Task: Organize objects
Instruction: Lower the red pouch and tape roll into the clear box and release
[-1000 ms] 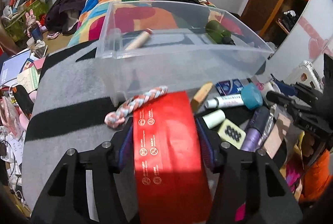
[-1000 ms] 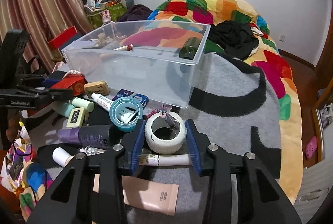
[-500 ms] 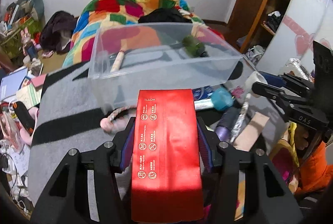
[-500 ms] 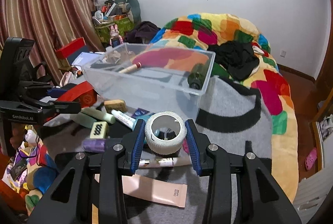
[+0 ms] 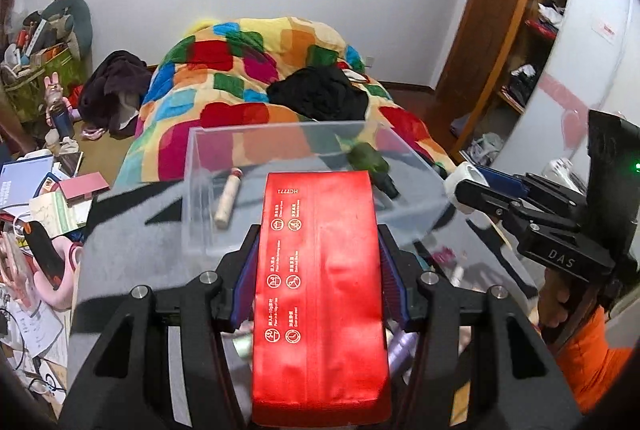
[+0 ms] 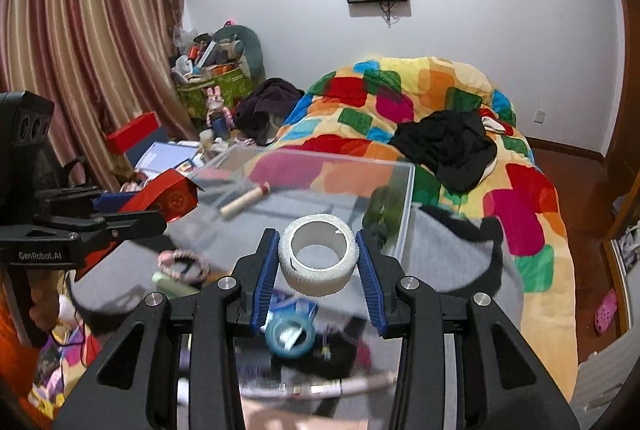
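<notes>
My left gripper (image 5: 318,266) is shut on a flat red packet (image 5: 320,278) and holds it in the air in front of the clear plastic bin (image 5: 200,190). My right gripper (image 6: 318,254) is shut on a white roll of tape (image 6: 318,260), also lifted, near the bin's (image 6: 406,198) front wall. Inside the bin lie a cream tube with a red cap (image 5: 227,204) and a dark green bottle (image 5: 370,166). From the right wrist view the left gripper (image 6: 132,218) shows at the left with the red packet (image 6: 176,192); from the left wrist view the right gripper (image 5: 464,184) shows at the right with the roll.
Loose items lie on the grey blanket (image 6: 448,254) under the grippers: a blue tape roll (image 6: 290,336), a pink braided ring (image 6: 184,264), tubes. A colourful quilt (image 5: 248,82) with black clothing (image 5: 320,94) fills the bed behind the bin. Books and clutter (image 5: 36,190) lie left.
Both grippers have risen with their loads, and the views have tilted up. The bin and the loose items now sit lower in both views; neither grip has changed.
</notes>
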A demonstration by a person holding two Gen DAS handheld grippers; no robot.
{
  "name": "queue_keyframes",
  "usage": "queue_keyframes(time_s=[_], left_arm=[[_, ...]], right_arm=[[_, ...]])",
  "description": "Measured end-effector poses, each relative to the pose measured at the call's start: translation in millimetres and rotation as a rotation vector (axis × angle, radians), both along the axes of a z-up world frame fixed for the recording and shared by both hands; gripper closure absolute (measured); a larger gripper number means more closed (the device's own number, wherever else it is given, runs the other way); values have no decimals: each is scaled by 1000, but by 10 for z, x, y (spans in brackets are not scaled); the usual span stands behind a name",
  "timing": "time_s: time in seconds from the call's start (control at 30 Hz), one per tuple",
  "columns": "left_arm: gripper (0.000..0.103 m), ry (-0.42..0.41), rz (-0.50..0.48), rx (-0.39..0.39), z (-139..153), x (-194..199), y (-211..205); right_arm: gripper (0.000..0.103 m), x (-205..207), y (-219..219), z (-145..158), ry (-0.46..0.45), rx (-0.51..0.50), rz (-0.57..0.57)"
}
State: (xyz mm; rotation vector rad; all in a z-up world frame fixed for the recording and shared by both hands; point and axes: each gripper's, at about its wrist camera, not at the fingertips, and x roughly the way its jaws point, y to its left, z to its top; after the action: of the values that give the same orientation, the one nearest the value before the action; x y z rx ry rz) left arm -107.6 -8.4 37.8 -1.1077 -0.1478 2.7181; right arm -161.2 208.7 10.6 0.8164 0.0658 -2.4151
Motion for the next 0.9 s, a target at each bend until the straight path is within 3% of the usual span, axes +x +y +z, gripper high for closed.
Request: queue_keyframes(time_s=[0.23,0.6,0.7,0.83,0.9], left_arm=[[49,-73,48,1,-99,-453,-153],[49,-179,51,38,-338,-843,-110],[49,-148,49,38,-266,-794,-75],[49,-90,31,19,-119,-654,-47],[49,-70,27,9,-64,-574,-46]], right_arm=[[67,-368,-188,-70,-27,58,-49],[67,-751,-410,-416,-194,70,-14],[66,-697,-445,-410,-190,89,-8],[54,-553,-383,-290,-132,92,-3],[53,-504,-346,-224,-117,83,3]])
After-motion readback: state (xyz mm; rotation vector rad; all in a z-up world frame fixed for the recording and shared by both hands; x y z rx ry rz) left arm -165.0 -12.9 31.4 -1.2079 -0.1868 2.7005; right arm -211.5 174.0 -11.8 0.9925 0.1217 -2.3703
